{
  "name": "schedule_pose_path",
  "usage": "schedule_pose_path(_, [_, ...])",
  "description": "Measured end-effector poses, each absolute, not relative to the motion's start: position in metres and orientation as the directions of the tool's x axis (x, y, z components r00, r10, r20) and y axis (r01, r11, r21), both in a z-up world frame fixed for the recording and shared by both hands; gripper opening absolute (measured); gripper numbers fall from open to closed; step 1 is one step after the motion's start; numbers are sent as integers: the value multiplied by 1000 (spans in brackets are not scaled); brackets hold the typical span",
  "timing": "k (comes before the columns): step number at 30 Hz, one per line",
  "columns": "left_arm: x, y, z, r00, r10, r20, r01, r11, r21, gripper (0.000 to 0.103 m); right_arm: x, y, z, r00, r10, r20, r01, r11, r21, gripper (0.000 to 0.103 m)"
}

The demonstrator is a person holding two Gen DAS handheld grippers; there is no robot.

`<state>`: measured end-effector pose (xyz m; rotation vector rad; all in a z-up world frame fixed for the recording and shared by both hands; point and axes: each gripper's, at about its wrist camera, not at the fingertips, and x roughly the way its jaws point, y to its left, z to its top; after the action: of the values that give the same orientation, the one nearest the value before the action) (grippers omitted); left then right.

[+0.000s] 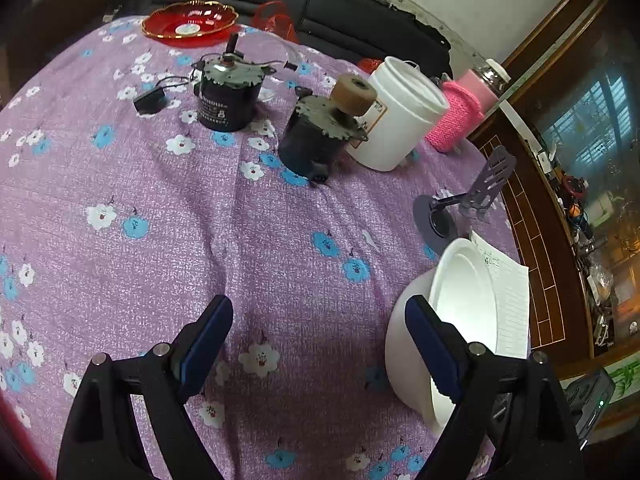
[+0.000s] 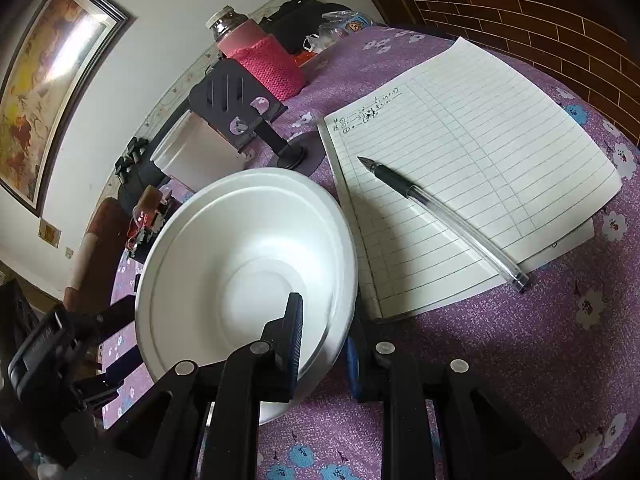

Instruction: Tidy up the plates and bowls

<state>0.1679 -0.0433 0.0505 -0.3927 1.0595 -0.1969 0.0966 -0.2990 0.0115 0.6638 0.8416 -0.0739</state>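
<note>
- The white foam bowl point(image 2: 244, 264) is held tilted on edge by the right gripper point(image 2: 324, 344) – jaws clamped on its rim, one finger inside, the other outside. A second rim line shows at the clamp, so a nested pair may be gripped; it cannot be told for sure.
- In the left wrist view the same bowl point(image 1: 460, 312) is seen at lower right, just beside the lined paper point(image 1: 514, 304) and near the grey phone stand point(image 1: 472, 196).
- The left gripper point(image 1: 320, 340) is held over bare floral tablecloth point(image 1: 160, 184) w/ jaws wide apart, nothing between them; its right finger is just beside the bowl wall.
- The red glass plate point(image 1: 190, 22) is set at the far table edge, well apart from the bowl – judged still to be gathered.
- Risks from here:
 - The foam rim could be crushed or torn if it is squeezed harder, or if the bowl is levered against the cloth.
 - If two bowls are pinched, the outer one may slip free when lifted.
 - The pen point(image 2: 440, 216) could be knocked or rolled off the paper by a swing of the bowl to that side.
 - On a reach for the red plate, the two motors point(image 1: 228, 96) and the white tub point(image 1: 400, 116) are in the path & could be toppled; the glass plate may be pushed off the edge by a clumsy approach.
</note>
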Motion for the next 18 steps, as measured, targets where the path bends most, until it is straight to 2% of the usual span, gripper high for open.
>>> schedule_pose_path(7, [177, -26, 60, 525, -412, -745, -78, 848, -524, 87, 94, -299, 15, 686, 172, -707, 320, 801, 505, 24])
schedule_pose_path(13, [186, -45, 63, 524, -401, -752, -6, 881, -474, 87, 95, -296, 17, 692, 159, -704, 315, 811, 493, 31])
schedule_pose_path(18, [192, -72, 45, 474, -377, -796, 31, 910, -413, 87, 96, -297, 14, 687, 157, -710, 320, 811, 489, 32])
